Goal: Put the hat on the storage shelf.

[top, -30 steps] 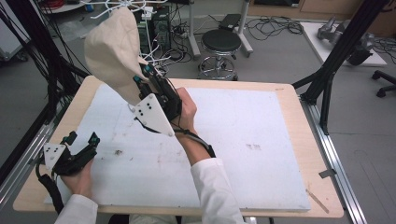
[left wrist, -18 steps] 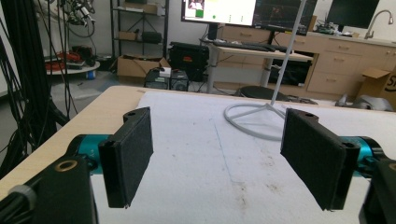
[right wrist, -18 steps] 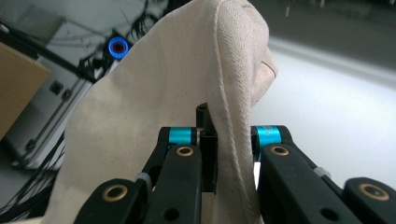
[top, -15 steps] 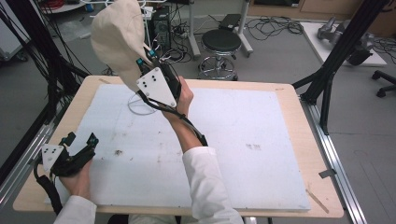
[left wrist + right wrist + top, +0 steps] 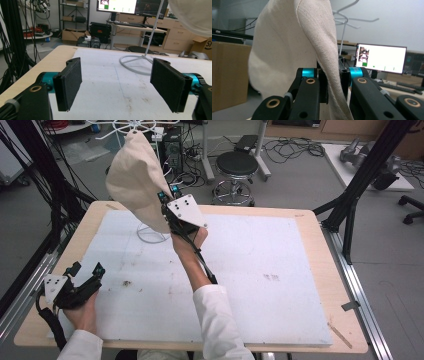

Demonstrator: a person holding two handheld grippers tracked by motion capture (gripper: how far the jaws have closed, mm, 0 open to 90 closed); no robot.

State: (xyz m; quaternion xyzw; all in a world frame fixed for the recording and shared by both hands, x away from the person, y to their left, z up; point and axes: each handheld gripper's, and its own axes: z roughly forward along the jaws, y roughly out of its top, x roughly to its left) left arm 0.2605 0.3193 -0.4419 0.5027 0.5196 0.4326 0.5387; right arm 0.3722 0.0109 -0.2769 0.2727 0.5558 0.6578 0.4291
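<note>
A fold of the cream cloth bag point(image 5: 287, 50) is clamped in the right tool point(image 5: 333, 82), raised beside the white stand point(image 5: 150, 234). The left tool point(image 5: 117, 85) is held released, empty, low over the tabletop point(image 5: 300, 270).

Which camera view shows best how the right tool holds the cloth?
The right gripper view: the right tool is shut on a fold of the cloth, seen close between its jaws. The high view shows the whole cloth raised by the stand. The left gripper view shows its lower edge.
</note>
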